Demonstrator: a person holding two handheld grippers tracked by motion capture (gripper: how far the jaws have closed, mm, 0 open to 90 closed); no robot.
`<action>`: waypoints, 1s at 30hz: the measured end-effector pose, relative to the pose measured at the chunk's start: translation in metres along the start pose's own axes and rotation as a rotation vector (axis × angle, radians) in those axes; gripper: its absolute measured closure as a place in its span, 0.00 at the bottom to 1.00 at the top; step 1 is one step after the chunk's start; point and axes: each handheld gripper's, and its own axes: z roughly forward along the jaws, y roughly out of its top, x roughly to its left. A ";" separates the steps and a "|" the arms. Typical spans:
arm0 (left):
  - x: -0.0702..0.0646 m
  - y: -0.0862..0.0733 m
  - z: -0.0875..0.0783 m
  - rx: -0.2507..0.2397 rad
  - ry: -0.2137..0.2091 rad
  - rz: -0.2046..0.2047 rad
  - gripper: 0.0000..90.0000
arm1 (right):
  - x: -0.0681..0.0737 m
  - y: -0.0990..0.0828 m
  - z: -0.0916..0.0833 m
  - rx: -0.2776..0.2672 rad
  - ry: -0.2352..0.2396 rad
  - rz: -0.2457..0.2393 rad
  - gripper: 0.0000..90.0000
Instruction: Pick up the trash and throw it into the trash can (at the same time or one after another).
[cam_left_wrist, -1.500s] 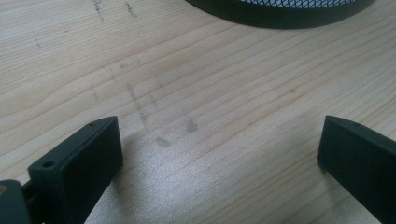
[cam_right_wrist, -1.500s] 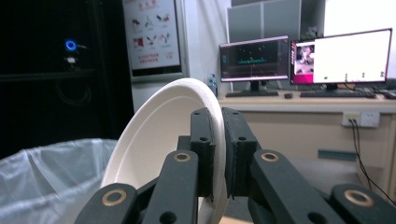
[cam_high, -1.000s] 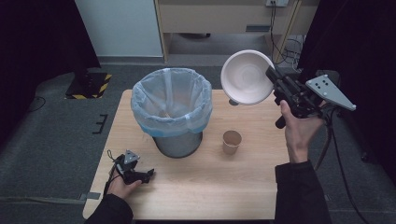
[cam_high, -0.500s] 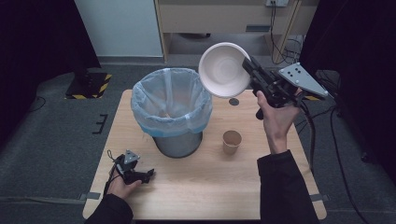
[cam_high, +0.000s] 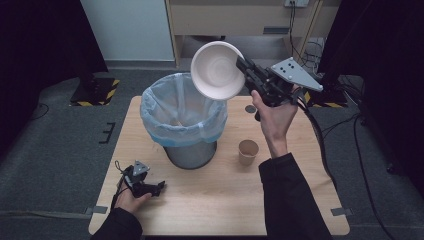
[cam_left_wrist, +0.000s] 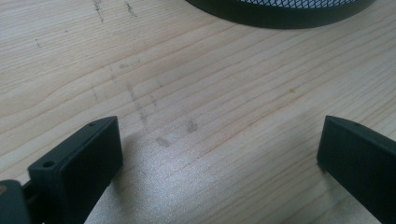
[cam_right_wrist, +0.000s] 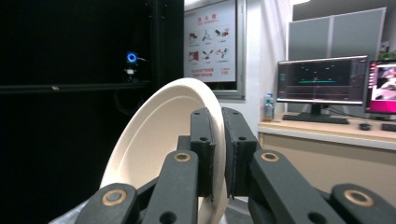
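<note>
white paper bowl (cam_high: 216, 70), round, tilted on edge

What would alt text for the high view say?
The right gripper holds a white paper bowl by its rim, tilted, above the edge of a bin lined with a pale blue bag. A small paper cup stands on the wooden table, and the left gripper rests near its front edge.

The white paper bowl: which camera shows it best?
The high view: the bowl faces the camera whole, held above the lined bin by the right gripper. The right gripper view catches its rim edge-on between closed jaws.
</note>
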 end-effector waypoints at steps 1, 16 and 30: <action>0.000 0.000 0.000 0.000 0.000 0.000 0.00 | 0.002 -0.001 0.003 0.003 0.003 0.003 0.94; 0.000 0.000 0.000 0.000 -0.001 0.000 0.00 | 0.019 -0.023 0.043 0.037 0.015 0.034 0.93; 0.000 0.000 0.000 0.000 -0.001 0.000 0.00 | 0.030 -0.058 0.067 0.198 0.057 -0.054 0.83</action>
